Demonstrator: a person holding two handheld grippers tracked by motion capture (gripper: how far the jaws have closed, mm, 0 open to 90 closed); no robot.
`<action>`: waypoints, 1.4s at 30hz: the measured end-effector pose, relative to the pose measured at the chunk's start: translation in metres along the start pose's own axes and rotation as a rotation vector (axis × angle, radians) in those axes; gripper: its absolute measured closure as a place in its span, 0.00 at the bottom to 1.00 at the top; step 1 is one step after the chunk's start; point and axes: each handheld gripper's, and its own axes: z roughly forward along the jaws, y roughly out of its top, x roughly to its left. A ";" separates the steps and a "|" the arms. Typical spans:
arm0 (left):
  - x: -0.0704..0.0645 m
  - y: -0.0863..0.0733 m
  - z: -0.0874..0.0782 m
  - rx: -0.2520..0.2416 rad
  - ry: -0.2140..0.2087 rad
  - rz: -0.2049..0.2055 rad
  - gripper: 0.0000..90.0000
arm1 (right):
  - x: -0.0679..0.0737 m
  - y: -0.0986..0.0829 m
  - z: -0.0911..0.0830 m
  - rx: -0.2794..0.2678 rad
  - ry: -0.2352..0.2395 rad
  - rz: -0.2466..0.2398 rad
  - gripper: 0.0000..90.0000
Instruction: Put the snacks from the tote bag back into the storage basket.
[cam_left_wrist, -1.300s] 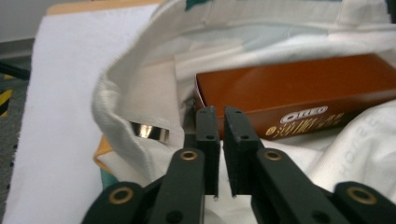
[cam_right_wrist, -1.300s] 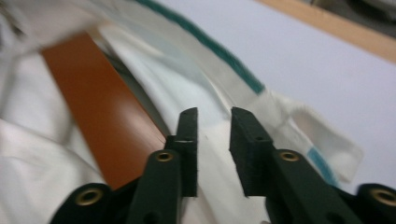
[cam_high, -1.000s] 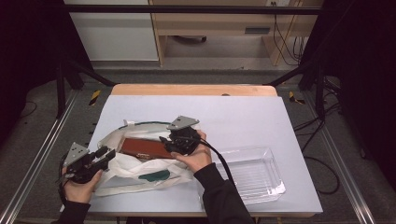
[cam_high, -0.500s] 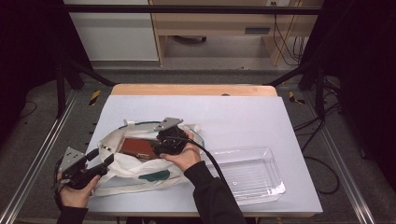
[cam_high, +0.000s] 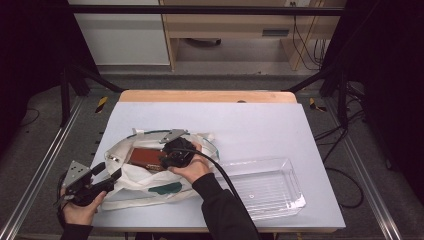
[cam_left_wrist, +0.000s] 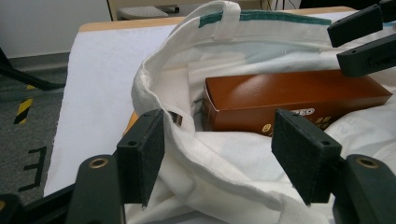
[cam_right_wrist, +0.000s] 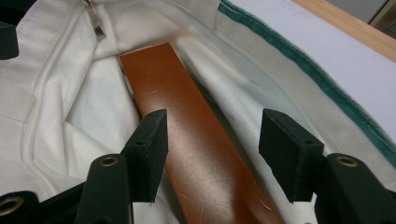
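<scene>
A white cloth bag (cam_high: 145, 182) with green trim lies open at the table's front left. Inside it rests a long brown box (cam_high: 145, 156), also seen as the brown box (cam_left_wrist: 289, 95) and the brown box (cam_right_wrist: 196, 154). My right gripper (cam_high: 161, 159) reaches into the bag's mouth; in its own view the right gripper (cam_right_wrist: 212, 149) stands open, jaws astride the box without pressing it. My left gripper (cam_high: 111, 177) sits at the bag's near left edge. There the left gripper (cam_left_wrist: 219, 151) is open, with the bag's rim (cam_left_wrist: 187, 140) running between its jaws.
A clear plastic tray (cam_high: 285, 192) lies at the front right, close to the right forearm. The pale table top (cam_high: 250, 125) stretches behind the bag to a wooden back edge (cam_high: 210, 96). Metal rails run along both sides of the table.
My right gripper has slid left, deeper into the bag's mouth and over the brown box. The left gripper has dropped slightly toward the front edge and stays open at the bag's rim.
</scene>
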 end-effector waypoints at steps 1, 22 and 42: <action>0.000 -0.001 0.000 0.000 0.001 0.000 0.39 | 0.000 0.000 0.002 0.006 0.003 0.000 0.47; 0.003 -0.002 -0.008 -0.022 0.017 0.008 0.36 | 0.004 -0.011 0.020 0.130 0.009 -0.064 0.36; 0.006 -0.004 -0.003 0.003 0.016 -0.001 0.37 | 0.004 -0.010 0.025 0.207 0.046 -0.167 0.42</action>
